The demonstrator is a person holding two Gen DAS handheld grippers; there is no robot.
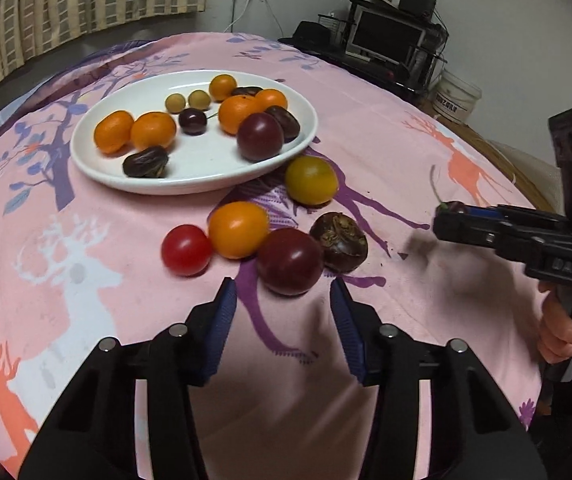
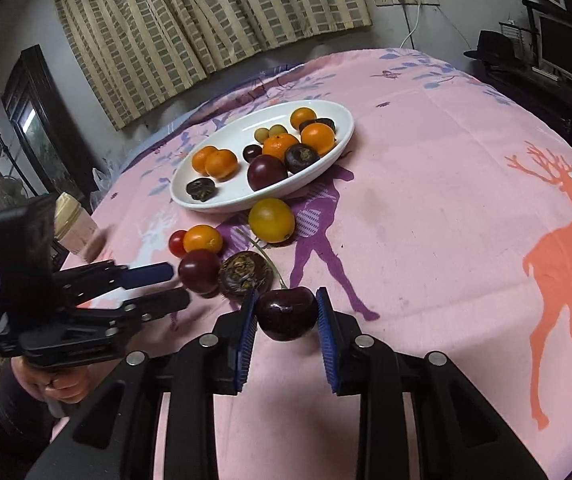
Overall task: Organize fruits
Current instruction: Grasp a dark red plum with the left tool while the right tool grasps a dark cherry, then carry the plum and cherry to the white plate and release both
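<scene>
A white oval plate (image 1: 98, 168) (image 2: 341, 148) holds several small oranges, dark plums, water chestnuts and pale longans. On the pink cloth in front of it lie a yellow tomato (image 1: 311, 179) (image 2: 271, 220), an orange tomato (image 1: 238, 229) (image 2: 202, 239), a red tomato (image 1: 186, 249) (image 2: 176, 242), a dark purple tomato (image 1: 289, 261) (image 2: 200, 271) and a water chestnut (image 1: 338, 241) (image 2: 245, 274). My left gripper (image 1: 283, 296) (image 2: 176, 284) is open, just short of the purple tomato. My right gripper (image 2: 286, 312) (image 1: 443, 220) is shut on a dark cherry (image 2: 286, 313) (image 1: 451, 207) with a green stem.
The pink deer-print tablecloth (image 2: 445, 220) covers a round table. A jar (image 2: 72, 220) stands at the table's left edge. A black hat (image 1: 309, 32), a monitor (image 1: 387, 36) and a white bucket (image 1: 455, 98) stand beyond the far right edge.
</scene>
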